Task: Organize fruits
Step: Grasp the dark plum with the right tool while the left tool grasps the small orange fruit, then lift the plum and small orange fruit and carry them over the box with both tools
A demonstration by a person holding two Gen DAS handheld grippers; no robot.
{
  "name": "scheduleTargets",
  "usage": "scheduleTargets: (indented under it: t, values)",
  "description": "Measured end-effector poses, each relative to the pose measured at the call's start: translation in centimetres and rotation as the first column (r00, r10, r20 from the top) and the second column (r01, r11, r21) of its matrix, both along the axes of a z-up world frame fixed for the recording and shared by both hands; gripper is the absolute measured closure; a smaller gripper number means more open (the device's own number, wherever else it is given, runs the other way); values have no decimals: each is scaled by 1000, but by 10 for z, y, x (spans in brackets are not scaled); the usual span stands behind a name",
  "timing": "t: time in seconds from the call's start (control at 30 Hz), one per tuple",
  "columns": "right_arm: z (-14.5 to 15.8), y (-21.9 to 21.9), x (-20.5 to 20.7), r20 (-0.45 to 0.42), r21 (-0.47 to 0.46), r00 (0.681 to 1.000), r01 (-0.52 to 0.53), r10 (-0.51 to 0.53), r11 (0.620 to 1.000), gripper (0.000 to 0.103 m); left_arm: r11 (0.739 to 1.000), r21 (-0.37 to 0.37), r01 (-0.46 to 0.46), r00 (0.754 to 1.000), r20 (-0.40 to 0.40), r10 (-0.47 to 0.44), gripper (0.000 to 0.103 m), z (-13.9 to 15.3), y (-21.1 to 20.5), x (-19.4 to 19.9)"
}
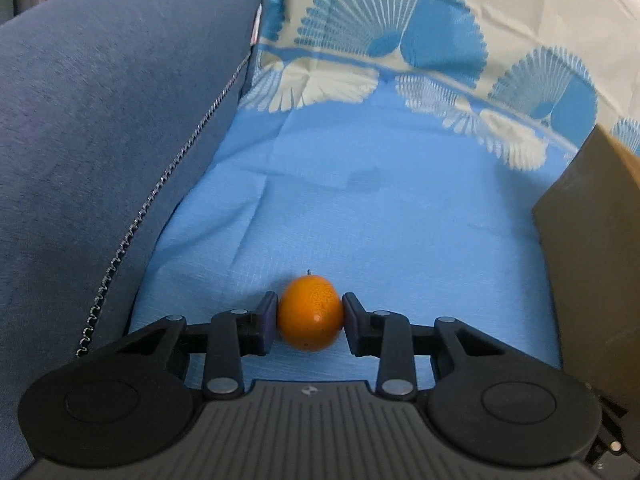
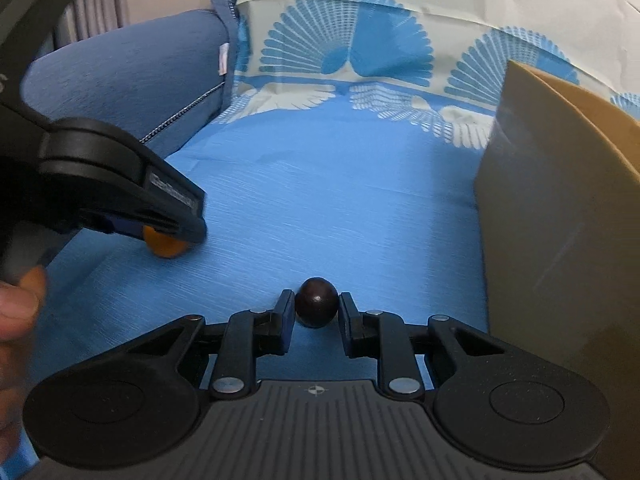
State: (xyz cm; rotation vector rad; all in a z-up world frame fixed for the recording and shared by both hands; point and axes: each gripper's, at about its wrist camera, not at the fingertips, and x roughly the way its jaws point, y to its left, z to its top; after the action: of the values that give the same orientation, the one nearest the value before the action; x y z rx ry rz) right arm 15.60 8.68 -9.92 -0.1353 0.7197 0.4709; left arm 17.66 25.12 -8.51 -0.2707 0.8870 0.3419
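Observation:
A small orange fruit [image 1: 308, 314] rests on the blue cloth [image 1: 380, 208], and my left gripper [image 1: 310, 308] is shut on it, one pad pressing each side. The right wrist view shows that same left gripper [image 2: 176, 236] at the left, with the orange fruit [image 2: 166, 249] peeking out under its fingers. A small dark round fruit [image 2: 316, 302] lies on the cloth between the pads of my right gripper [image 2: 316, 310]. Both pads touch its sides, so this gripper is shut on it.
A brown cardboard box [image 2: 552, 220] stands at the right, its wall [image 1: 592, 264] close to both grippers. A grey-blue zipped cushion [image 1: 100, 140] rises on the left. The cloth has a fan-patterned border [image 2: 348, 52] at the back. A person's hand [image 2: 20, 308] holds the left gripper.

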Motion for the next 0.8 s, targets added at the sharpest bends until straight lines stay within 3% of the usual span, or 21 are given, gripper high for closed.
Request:
scheduleTargets:
  t: [0.07,0.2,0.43,0.63,0.8]
  values:
    - [1,-3,1,-2,2,1000,12,-12,1000,79,1000,-12,9,1000,12,-9,65,2,-1,-2]
    - [-3,-3,1,-42,-14,999,11,-11,1000,79,999,-27,25,998,-58,-27,64,-8,-5,4]
    - [-4,-3,0,-38,-16,999,5,-6,1000,79,999,-13,32,998,-53,-33,65,-9,-6,6]
    - [4,-7,-4,-5,16,1000,5,-5,1000,79,1000,-19,20,1000,15,-20,65,4,-7,0]
    - [35,-21,-18,93,62,995,-27,21,998,79,999,22,34,987,155,-37,65,33,-20,-18]
